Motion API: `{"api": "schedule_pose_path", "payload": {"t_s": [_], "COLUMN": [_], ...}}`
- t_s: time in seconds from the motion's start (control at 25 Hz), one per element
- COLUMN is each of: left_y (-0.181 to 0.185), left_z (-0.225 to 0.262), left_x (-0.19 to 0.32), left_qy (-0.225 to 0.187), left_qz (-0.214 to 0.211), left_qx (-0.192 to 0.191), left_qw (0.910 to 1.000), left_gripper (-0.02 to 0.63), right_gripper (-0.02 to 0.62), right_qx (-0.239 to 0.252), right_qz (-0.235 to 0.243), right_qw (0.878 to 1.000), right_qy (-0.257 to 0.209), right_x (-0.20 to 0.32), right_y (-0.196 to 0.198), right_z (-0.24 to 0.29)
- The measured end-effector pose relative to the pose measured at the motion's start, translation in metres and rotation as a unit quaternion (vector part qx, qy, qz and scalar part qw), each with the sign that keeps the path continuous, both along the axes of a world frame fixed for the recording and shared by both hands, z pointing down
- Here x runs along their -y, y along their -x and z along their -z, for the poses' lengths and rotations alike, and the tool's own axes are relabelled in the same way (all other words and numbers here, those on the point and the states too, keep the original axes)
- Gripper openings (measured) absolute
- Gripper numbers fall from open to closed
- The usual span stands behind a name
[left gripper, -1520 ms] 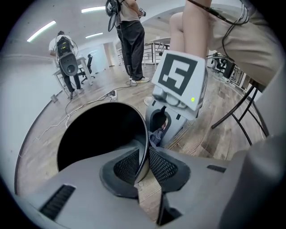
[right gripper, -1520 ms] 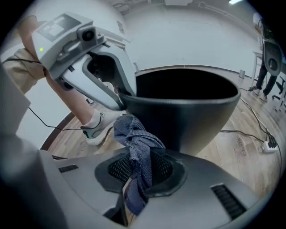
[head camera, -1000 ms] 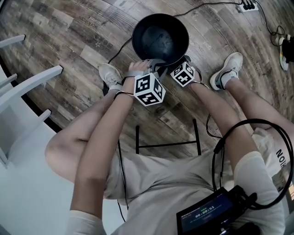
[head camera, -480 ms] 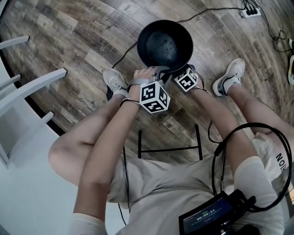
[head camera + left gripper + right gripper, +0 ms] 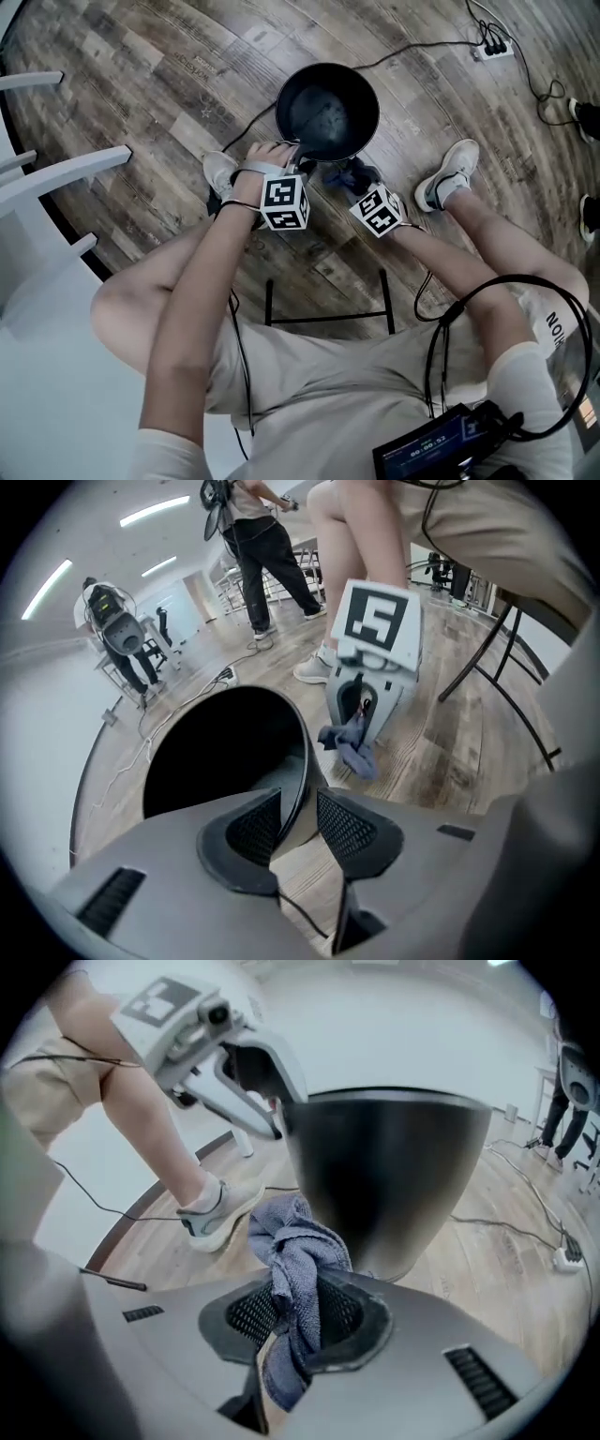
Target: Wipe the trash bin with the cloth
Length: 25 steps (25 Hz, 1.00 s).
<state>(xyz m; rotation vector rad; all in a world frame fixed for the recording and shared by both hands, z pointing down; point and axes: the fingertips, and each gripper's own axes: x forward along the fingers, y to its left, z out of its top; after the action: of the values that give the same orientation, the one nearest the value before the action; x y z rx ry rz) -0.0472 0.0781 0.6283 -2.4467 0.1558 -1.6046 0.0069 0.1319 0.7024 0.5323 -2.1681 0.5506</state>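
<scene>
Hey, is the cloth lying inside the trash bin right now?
No, the cloth is pinched between the jaws of the right hand-held gripper, outside the trash bin.

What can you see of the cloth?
The cloth is a blue-grey, towelling-like rag, crumpled into a twist. The right tongs are shut on its middle: a bunched knot sticks out beyond them and a tail hangs beneath. It sits beside the outer wall of the black bin, seemingly not touching it.

Wood-plank floor [image 5: 141,112], white furniture [image 5: 66,173] left, power strip [image 5: 494,49].
</scene>
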Motion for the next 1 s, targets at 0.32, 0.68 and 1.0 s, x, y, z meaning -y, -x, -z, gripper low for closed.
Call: {"api": "schedule_pose_path", "payload": {"t_s": [0.32, 0.68, 1.0], "left_y": [0.001, 0.002, 0.001], "left_z": [-0.006, -0.004, 0.000], "left_x": [0.005, 0.005, 0.008], "left_qy": [0.037, 0.044, 0.026], "left_qz": [0.025, -0.001, -0.002], "left_qx": [0.004, 0.006, -0.008], "left_qw": [0.9990, 0.9990, 0.9996], "left_gripper": [0.112, 0.109, 0.106], "right_gripper": [0.078, 0.078, 0.078], "right_qx": [0.030, -0.010, -0.081], "right_qz": [-0.026, -0.006, -0.008], "right_qw": [0.997, 0.999, 0.996], "right_qy": [-0.073, -0.052, -0.026], "right_x": [0.028, 0.042, 0.047], "right_y": [0.011, 0.017, 0.013], "right_z": [0.067, 0.015, -0.073]}}
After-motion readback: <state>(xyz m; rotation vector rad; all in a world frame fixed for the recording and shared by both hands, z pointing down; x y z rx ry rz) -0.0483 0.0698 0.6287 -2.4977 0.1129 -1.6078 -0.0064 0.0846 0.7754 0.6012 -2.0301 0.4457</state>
